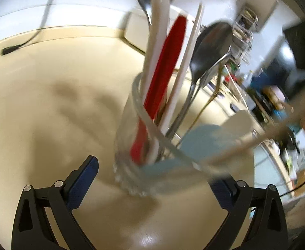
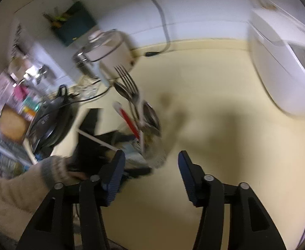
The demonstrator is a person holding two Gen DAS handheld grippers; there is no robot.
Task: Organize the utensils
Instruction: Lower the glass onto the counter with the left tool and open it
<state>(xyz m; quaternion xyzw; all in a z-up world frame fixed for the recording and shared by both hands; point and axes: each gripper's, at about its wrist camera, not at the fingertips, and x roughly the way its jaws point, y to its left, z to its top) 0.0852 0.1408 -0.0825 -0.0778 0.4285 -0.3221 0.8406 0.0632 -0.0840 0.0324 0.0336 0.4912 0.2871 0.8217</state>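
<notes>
A clear glass jar (image 1: 139,156) stands on the cream counter and holds several utensils: a red-handled one (image 1: 165,77), white sticks (image 1: 185,70), a dark spoon (image 1: 210,48) and metal forks. My left gripper (image 1: 154,179) is open, its jaws on either side of the jar's base, and the frame is too blurred to show whether they touch it. A pale blue spatula (image 1: 202,143) leans at the jar's rim. In the right wrist view the jar (image 2: 152,143) with forks (image 2: 129,83) sits just ahead of my open, empty right gripper (image 2: 151,160).
A white appliance (image 2: 281,66) stands at the right on the counter (image 2: 215,125). A rice cooker (image 2: 106,50) and a black cable (image 2: 160,20) are at the back. A black pan (image 2: 50,123) and clutter lie at the left. A sleeved arm (image 2: 23,189) is at lower left.
</notes>
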